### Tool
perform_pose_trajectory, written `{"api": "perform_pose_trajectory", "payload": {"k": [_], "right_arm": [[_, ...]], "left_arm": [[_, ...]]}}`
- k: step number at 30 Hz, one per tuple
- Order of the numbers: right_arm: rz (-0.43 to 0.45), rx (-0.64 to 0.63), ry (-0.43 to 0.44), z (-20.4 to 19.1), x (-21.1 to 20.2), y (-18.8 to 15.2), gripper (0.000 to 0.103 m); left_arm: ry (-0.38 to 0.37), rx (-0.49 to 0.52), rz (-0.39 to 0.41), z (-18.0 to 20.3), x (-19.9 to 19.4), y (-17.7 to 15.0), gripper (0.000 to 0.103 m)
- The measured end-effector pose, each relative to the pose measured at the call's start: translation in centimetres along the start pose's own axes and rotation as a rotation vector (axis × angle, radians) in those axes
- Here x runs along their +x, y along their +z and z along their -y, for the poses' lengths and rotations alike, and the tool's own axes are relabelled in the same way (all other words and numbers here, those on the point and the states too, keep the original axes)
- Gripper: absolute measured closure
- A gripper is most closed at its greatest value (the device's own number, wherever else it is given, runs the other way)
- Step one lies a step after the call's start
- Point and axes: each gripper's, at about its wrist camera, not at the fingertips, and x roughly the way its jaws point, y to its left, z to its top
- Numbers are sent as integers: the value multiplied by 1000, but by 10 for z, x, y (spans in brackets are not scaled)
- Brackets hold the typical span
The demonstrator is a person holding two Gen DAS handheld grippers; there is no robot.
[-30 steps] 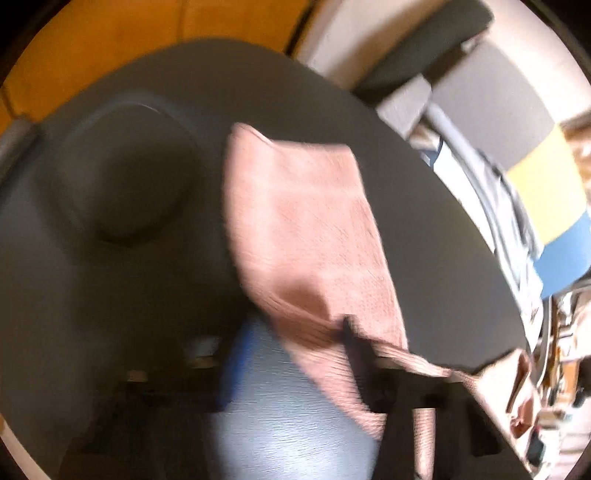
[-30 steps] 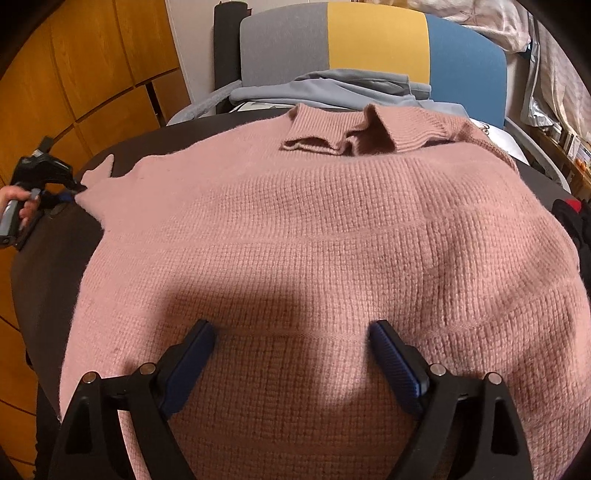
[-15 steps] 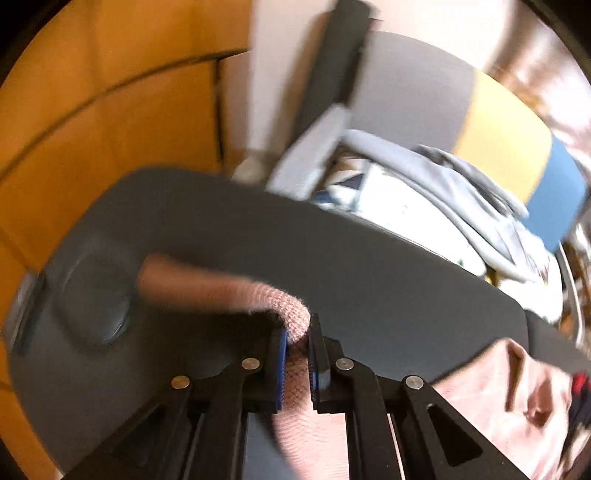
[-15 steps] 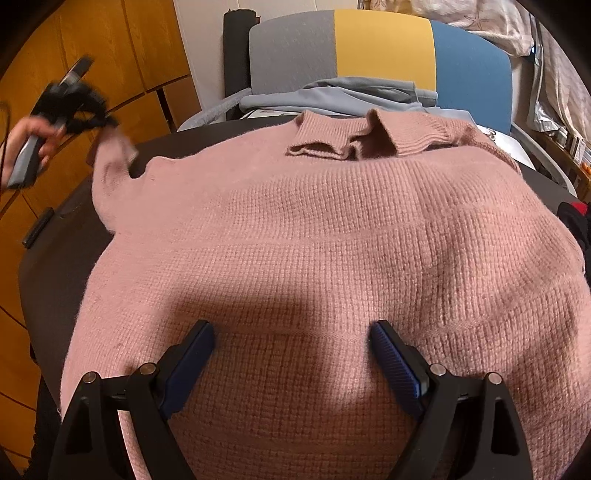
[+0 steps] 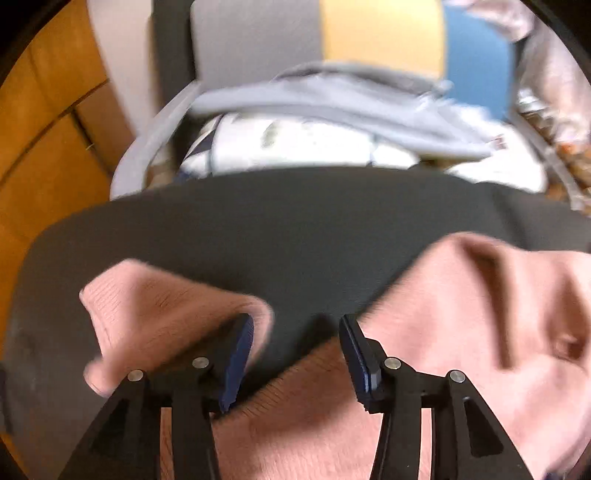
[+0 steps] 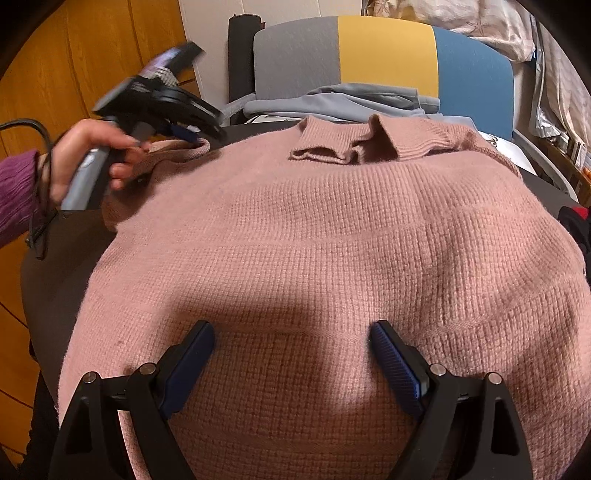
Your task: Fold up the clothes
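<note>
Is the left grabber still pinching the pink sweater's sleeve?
Apart. The left wrist view shows the left gripper open, dark table between its fingers; the sleeve lies beside its left finger, not pinched.

**Around the Folding Surface**

A dark grey table (image 6: 51,280) fills the foreground in both wrist views, its curved far edge running below a chair (image 6: 384,55). The chair's backrest is split into three upright panels: grey on the left, yellow in the middle, blue on the right. A light grey garment (image 6: 351,98) is draped across the chair seat, with white printed fabric (image 5: 295,147) showing beneath it in the left wrist view. A black rolled cylinder (image 6: 240,59) stands upright just beside the chair's grey panel. Orange wood cabinet panelling (image 6: 92,55) covers the wall at left. Pale bundled bedding (image 6: 480,22) lies behind the chair's blue panel.
</note>
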Motion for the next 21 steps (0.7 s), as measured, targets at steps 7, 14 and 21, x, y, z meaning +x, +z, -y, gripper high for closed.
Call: {"api": "perform_pose_trajectory", "payload": {"k": [7,14,21], "right_arm": [[6,0,0,-1,0,-1,13],[10,-1,-1,0,2,0,13],[11,-2,-3,-1,1,-2,13]], "left_arm": [[-32,-146,194,-86,-44,1,17],[-226,-424,-38,-165,-16,-36,21],[-400,-578,-183,-123,12,-41,30]]}}
